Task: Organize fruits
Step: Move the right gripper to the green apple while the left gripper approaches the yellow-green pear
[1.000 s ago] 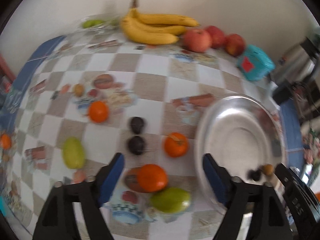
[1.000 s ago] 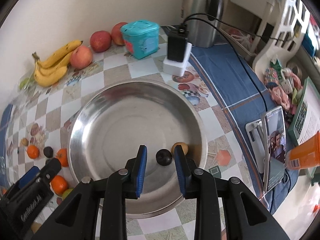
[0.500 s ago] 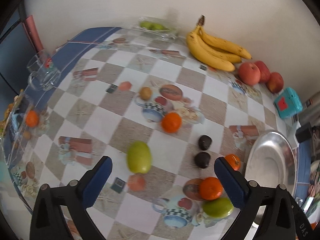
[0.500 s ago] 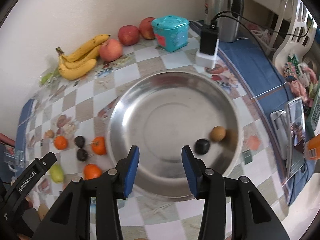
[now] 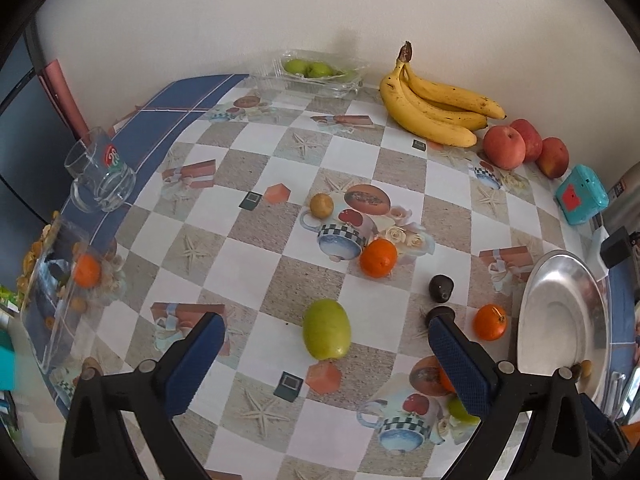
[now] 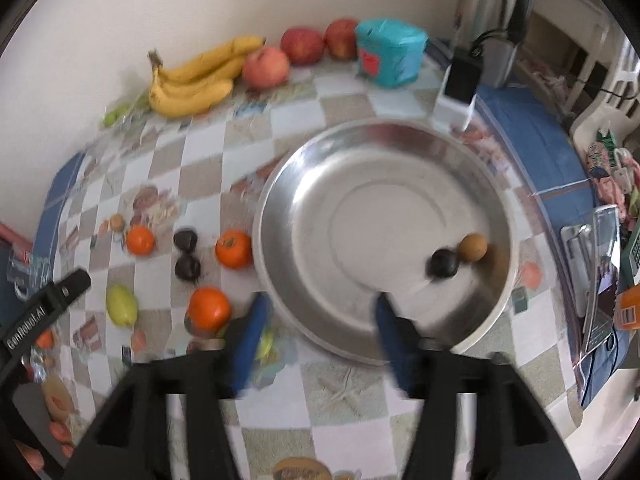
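- While its jaws stand wide and empty, the left gripper [image 5: 324, 354] hangs over a green fruit [image 5: 327, 328], likely its next pick; one blue finger [image 5: 460, 368] hides part of a dark fruit.
- Right gripper [image 6: 318, 332] is opening, nothing between, above the bowl [image 6: 320, 168] rim; its motion blurs the two fruits inside.

Right gripper [image 6: 318, 312] over the steel bowl's near rim

Its jaws are opening with nothing between them (blurred); in the steel bowl [image 6: 360, 152] a dark fruit [image 6: 442, 263] touches a small brown fruit [image 6: 473, 247], with an orange [image 6: 234, 249] just outside its left rim.
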Tool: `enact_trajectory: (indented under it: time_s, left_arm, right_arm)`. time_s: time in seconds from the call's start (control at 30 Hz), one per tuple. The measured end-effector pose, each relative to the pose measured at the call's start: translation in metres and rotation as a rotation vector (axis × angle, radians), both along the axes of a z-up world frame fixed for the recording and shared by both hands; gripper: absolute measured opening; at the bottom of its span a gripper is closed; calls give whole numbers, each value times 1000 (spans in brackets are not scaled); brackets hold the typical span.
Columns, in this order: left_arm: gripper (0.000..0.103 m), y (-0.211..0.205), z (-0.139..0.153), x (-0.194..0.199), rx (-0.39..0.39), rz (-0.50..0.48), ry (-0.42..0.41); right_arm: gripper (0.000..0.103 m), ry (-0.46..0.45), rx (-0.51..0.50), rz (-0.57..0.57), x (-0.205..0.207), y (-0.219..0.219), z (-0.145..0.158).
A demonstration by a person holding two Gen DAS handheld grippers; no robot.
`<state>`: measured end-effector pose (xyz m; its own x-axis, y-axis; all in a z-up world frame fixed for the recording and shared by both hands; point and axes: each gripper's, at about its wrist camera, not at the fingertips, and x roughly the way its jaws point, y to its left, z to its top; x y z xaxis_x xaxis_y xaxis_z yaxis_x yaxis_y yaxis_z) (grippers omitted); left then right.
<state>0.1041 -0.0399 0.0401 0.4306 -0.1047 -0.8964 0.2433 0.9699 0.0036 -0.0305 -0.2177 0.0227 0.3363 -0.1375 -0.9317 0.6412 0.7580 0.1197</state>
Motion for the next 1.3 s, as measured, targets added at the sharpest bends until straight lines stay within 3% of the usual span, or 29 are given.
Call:
enact_trajectory:
  time_s: [0.13,0.17,0.2,0.23,0.47,0.67,1.3]
  left_arm:
    - [103,4,-4,3,45,-34,-7]
    - [103,5,-5,4,55,-41,-7]
    - [103,7,-7,6,66,-46,-4]
    - [103,9,-9,8,75,-50,-2]
    - [103,28,-21,20,113,-47,20]
    - [103,40,-33,29,92,-27,68]
    - [103,17,-74,39,58,-65,182]
  right_arm:
    - [68,25,-25,31,6,15,-6]
    - [71,27,-26,41,8,19,-7]
    - [80,26,-25,51,10,23,-7]
    - [81,25,-24,60,12,26,-7]
    - [81,74,-3,153,28,50,-19]
    - [81,138,22,220,38,65,-37]
    - [81,229,74,181,47,44,-83]
